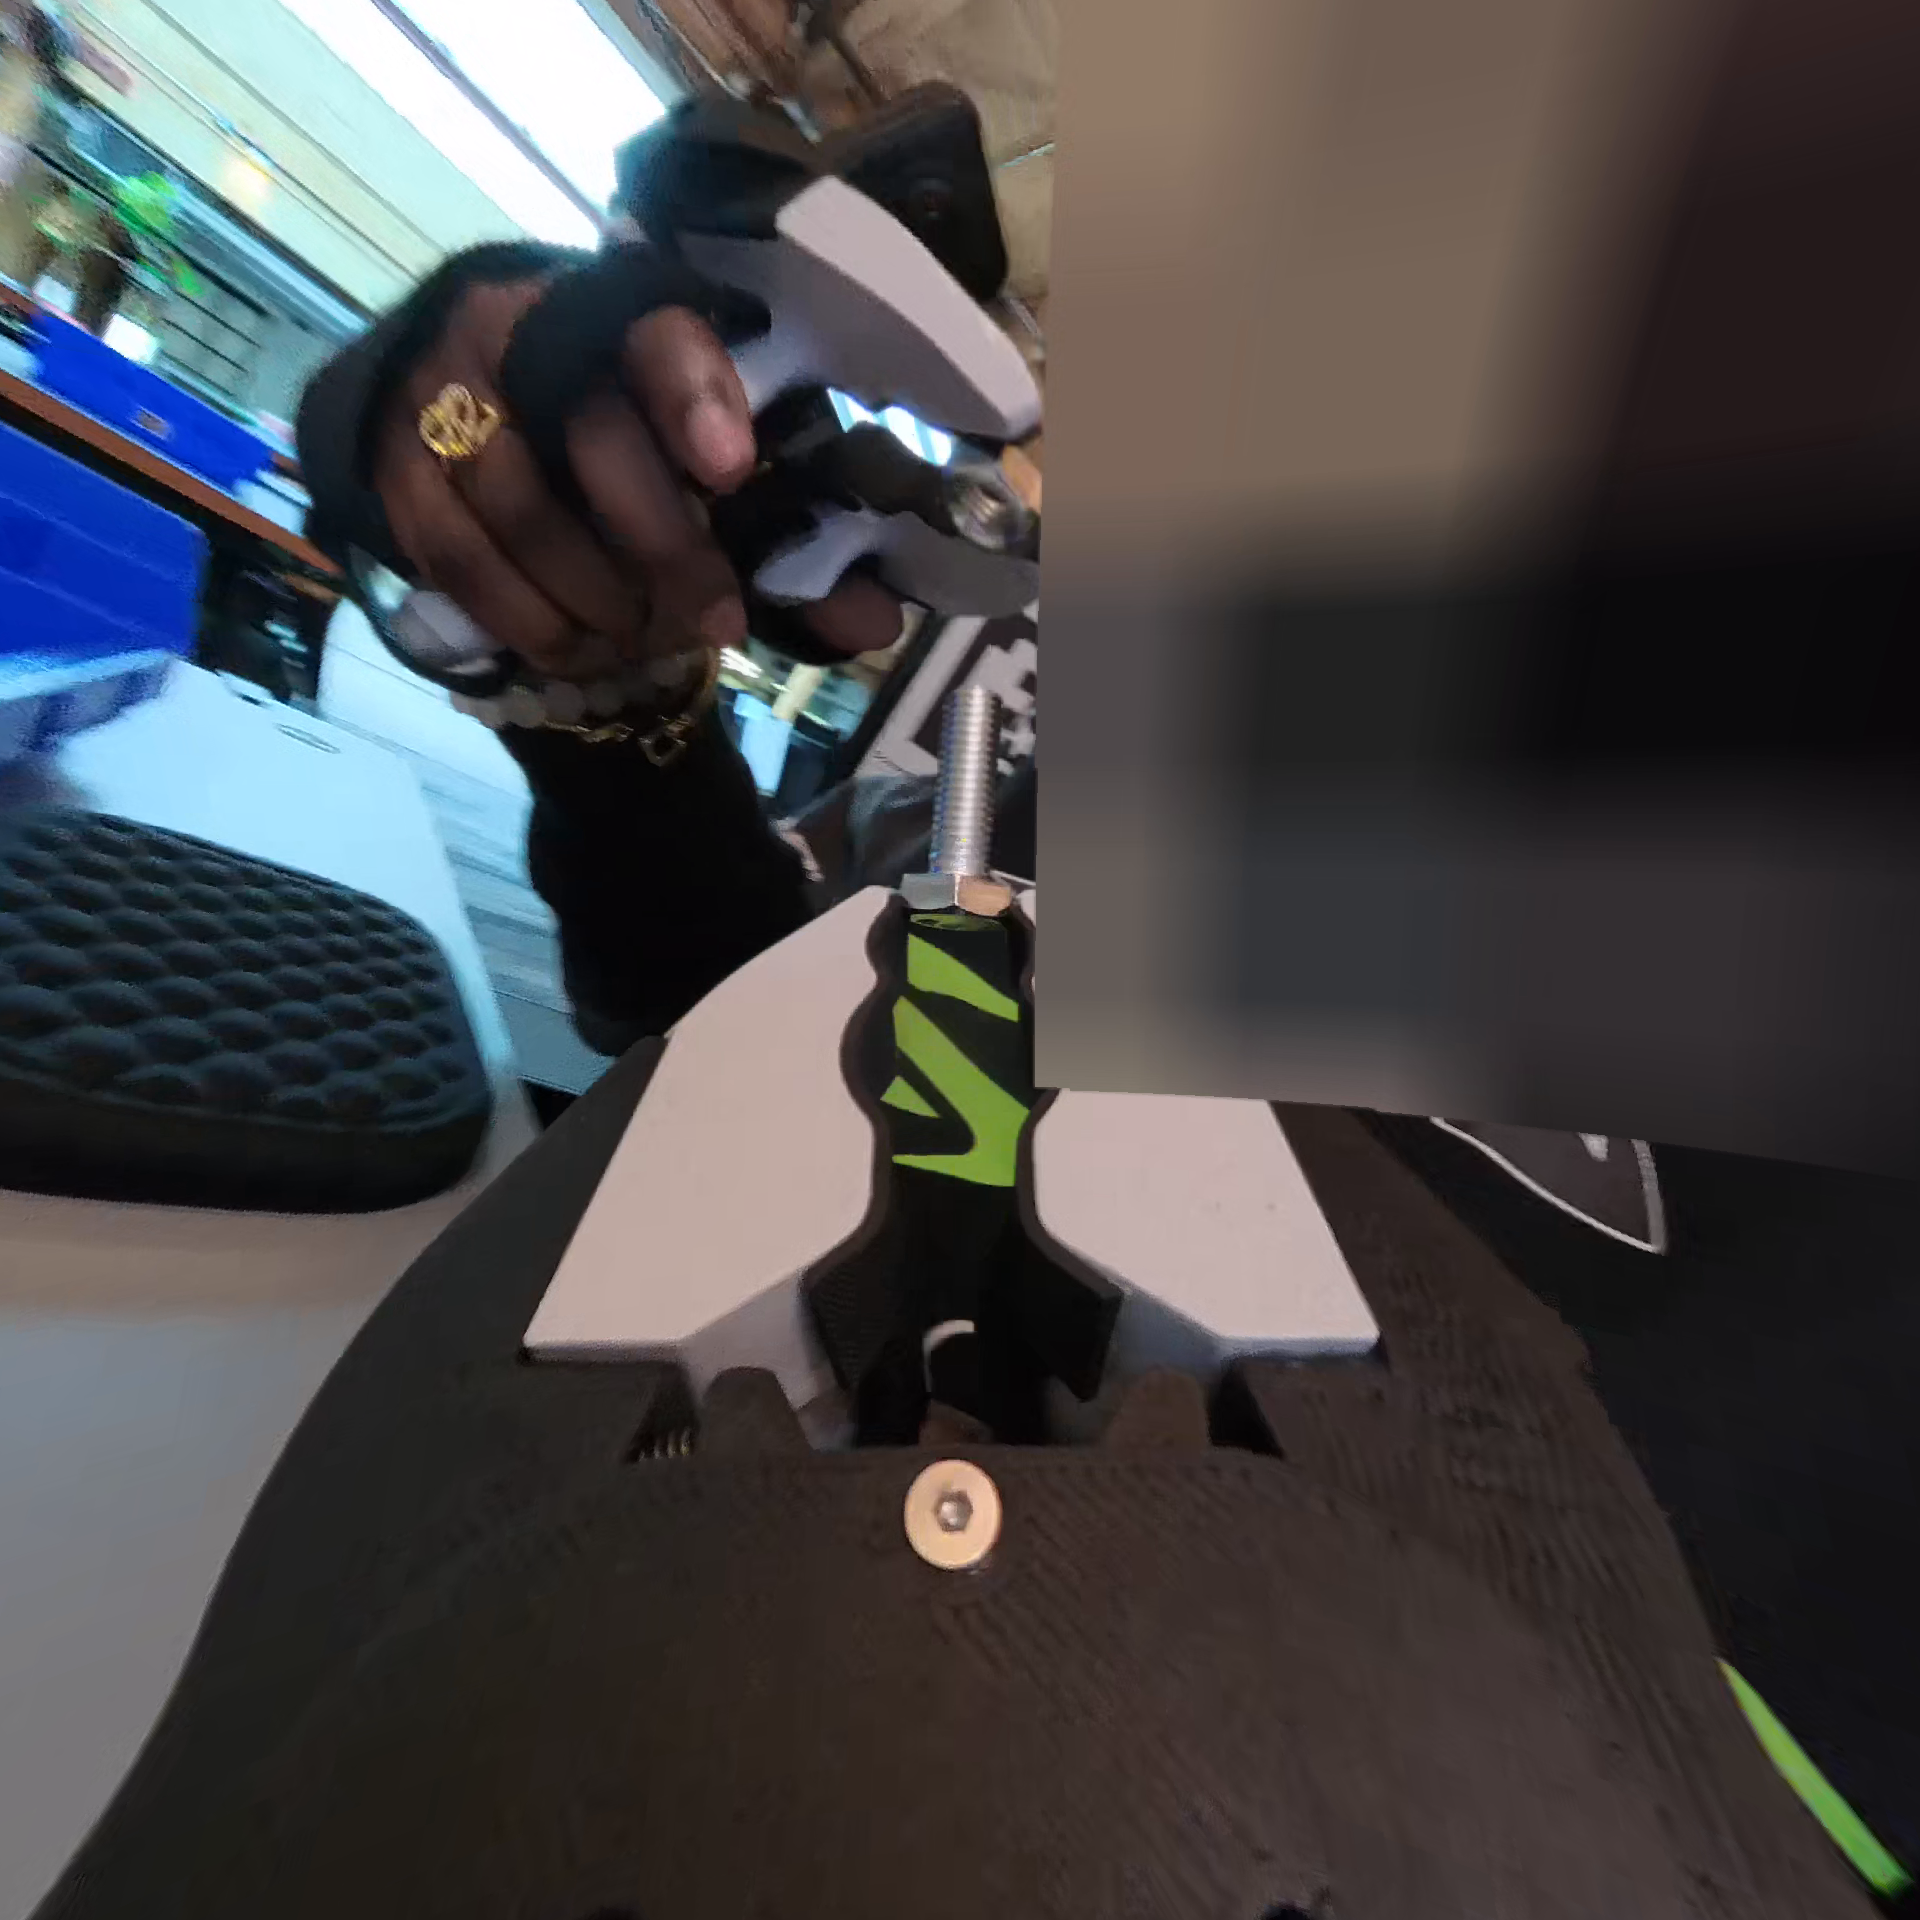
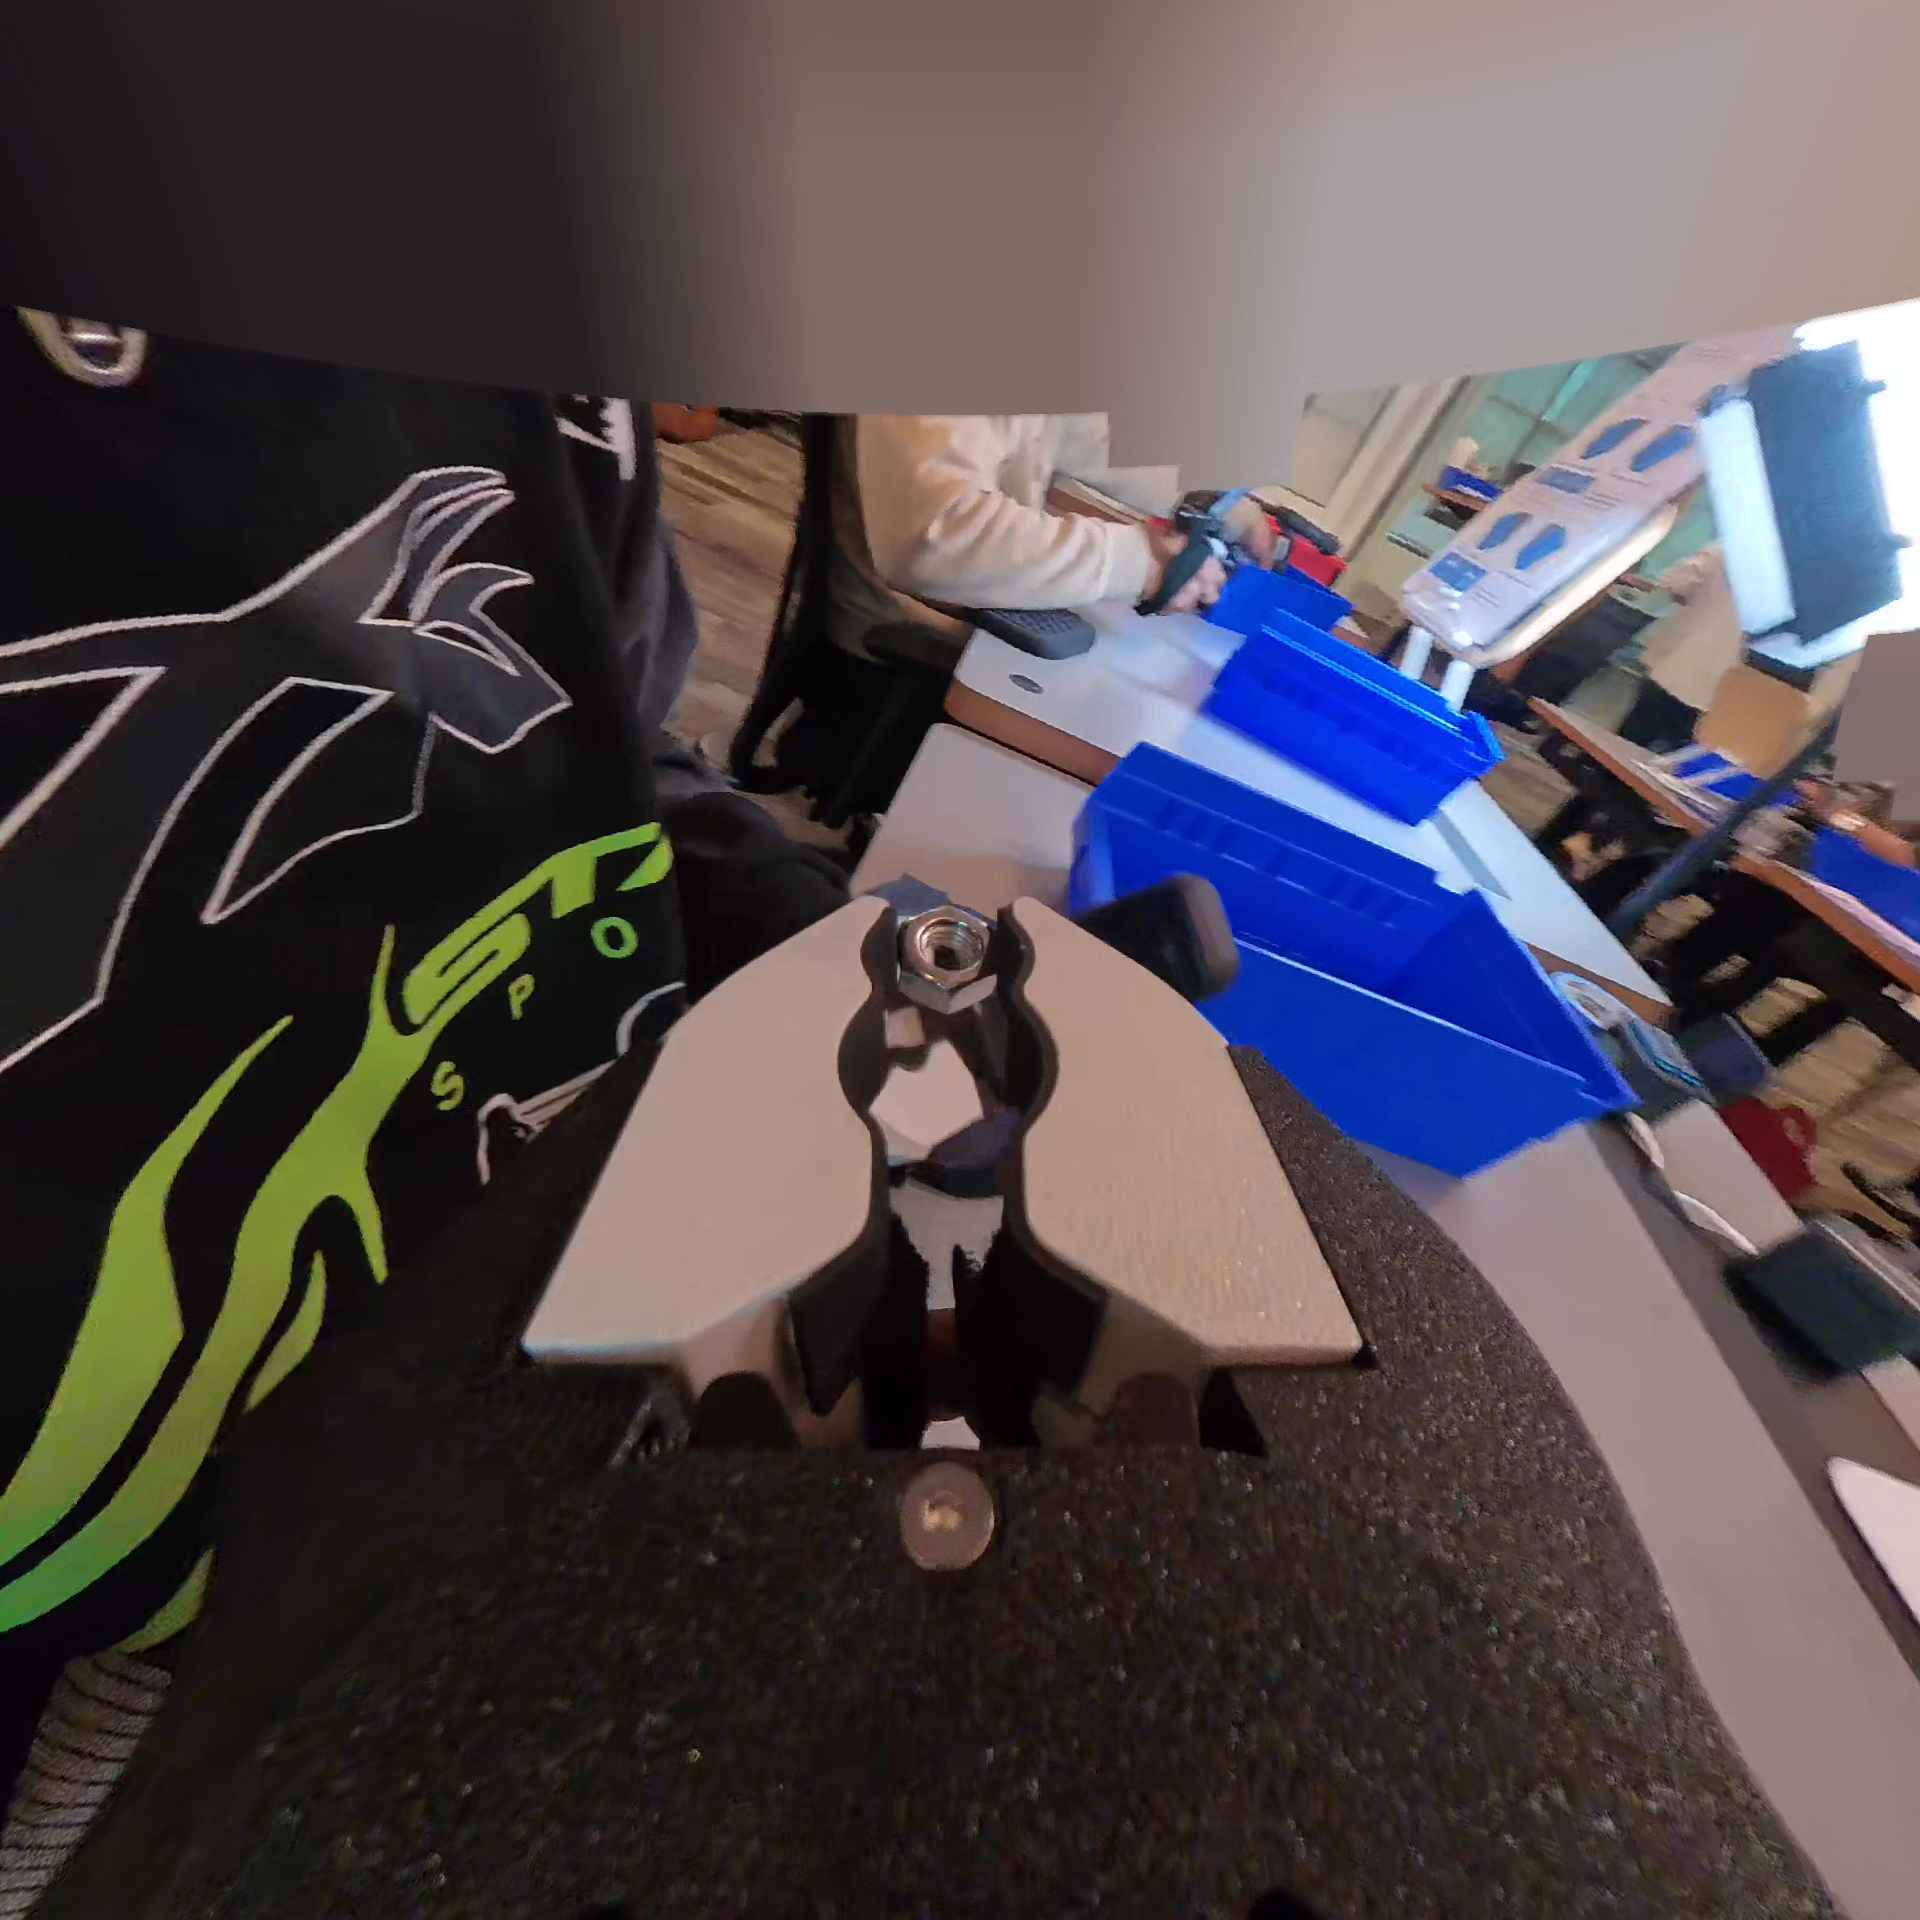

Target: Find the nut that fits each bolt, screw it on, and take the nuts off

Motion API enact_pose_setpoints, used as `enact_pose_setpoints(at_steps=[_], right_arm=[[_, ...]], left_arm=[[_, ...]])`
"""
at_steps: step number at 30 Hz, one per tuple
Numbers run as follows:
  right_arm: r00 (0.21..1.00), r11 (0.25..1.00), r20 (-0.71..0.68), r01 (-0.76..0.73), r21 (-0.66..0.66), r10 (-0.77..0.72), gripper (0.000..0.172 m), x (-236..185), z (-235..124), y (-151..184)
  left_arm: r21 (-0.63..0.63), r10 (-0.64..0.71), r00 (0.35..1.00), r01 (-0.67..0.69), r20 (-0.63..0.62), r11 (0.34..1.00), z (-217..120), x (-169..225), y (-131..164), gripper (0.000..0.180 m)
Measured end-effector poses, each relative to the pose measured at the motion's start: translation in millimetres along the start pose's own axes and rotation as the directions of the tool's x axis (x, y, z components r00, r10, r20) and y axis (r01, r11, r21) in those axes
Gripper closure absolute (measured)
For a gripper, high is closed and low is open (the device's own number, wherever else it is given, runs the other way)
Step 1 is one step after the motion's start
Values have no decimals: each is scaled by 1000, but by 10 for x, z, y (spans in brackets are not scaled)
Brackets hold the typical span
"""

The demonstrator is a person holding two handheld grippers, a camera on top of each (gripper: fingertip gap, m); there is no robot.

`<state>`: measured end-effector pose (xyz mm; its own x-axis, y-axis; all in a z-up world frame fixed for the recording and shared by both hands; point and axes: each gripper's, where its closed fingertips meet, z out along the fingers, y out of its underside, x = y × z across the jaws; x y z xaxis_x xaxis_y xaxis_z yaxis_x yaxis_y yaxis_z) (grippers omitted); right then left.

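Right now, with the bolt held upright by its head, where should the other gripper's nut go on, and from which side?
Onto the free tip of the bolt, from straight above along its axis. The left gripper clamps only the hex head, leaving the whole threaded shank bare and pointing up. The nut sits across the right gripper fingers with its bore open.

Bolt (image 1: 966,790): bright silvery metal, ridged thread, duller hex head; nut (image 2: 940,961), centre of the right wrist view: shiny metal, glossy facets. Gripper fingers (image 2: 727,1143): matt light-grey plastic on a rough, grainy black body. Bins (image 2: 1382,997), right: smooth, glossy blue plastic.
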<state>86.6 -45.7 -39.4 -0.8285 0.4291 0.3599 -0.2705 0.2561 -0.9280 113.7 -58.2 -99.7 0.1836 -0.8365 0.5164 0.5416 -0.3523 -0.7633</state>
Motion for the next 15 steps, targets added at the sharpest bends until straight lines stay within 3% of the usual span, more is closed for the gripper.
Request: enact_pose_setpoints(at_steps=[1,3,6,10,15], right_arm=[[999,1000,-48,-8,-16,8,153,66,-59,18],[984,997,-176,-41,-66,29,154,238,-246,87],[898,971,-431,-177,-163,91,153,567,-747,306],[644,859,-757,-443,-255,108,153,892,-1733,797],[359,625,-931,-744,-238,73,153,900,-2698,1503]], left_arm=[[10,44,997,-45,61,999,-17,-59,-35,163],[13,162,962,-168,218,986,-89,-208,-123,163],[-35,351,821,-376,450,926,-272,-384,-290,162],[-144,490,619,-522,614,841,-469,-476,-424,162],[-131,494,570,-559,656,819,-537,-478,-493,162]])
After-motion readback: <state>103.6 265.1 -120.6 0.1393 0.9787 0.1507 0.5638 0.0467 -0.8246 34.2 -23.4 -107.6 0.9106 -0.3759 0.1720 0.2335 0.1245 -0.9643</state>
